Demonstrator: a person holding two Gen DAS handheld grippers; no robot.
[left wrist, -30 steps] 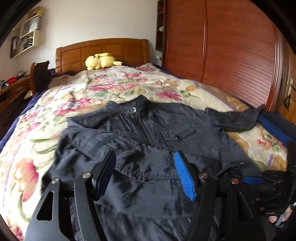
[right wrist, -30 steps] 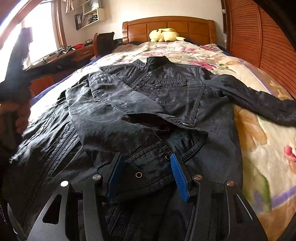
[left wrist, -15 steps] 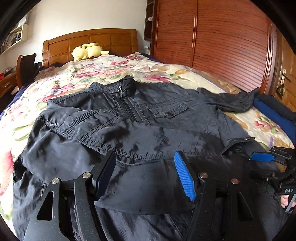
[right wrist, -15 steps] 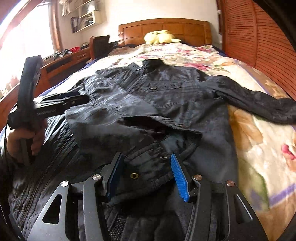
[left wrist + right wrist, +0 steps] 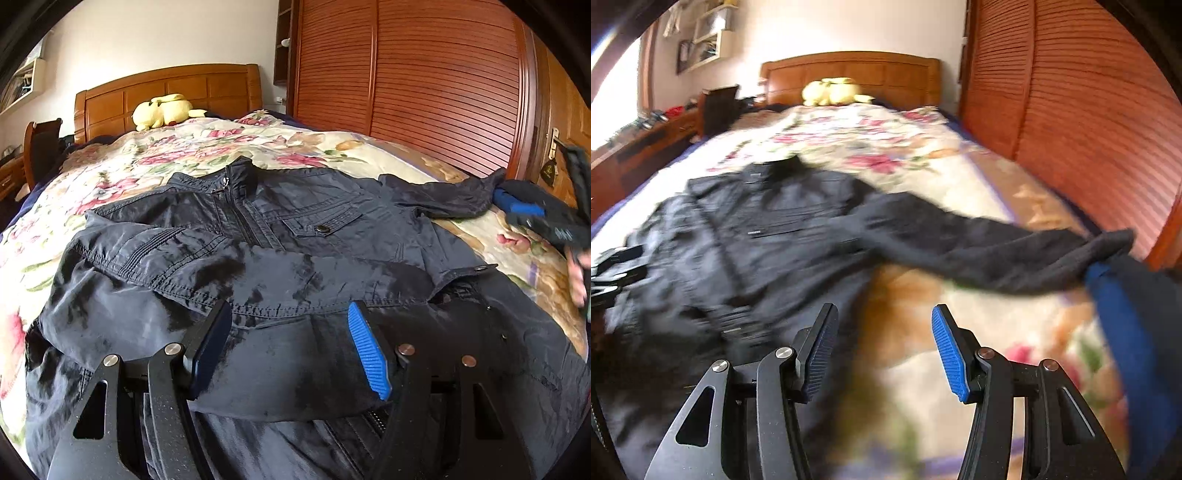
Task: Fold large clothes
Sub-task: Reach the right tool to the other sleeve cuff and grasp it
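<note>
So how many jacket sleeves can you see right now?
2. One sleeve is folded across the jacket front, just ahead of the left gripper. The other sleeve lies stretched out over the bedspread, toward the wardrobe.

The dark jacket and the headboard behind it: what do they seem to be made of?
The jacket looks like thin woven synthetic or waxed cotton, with a slight sheen: it wrinkles finely and shows stitched seams, a zipper and snap buttons. The headboard seems to be varnished wood: orange-brown, glossy, with raised panels.
</note>
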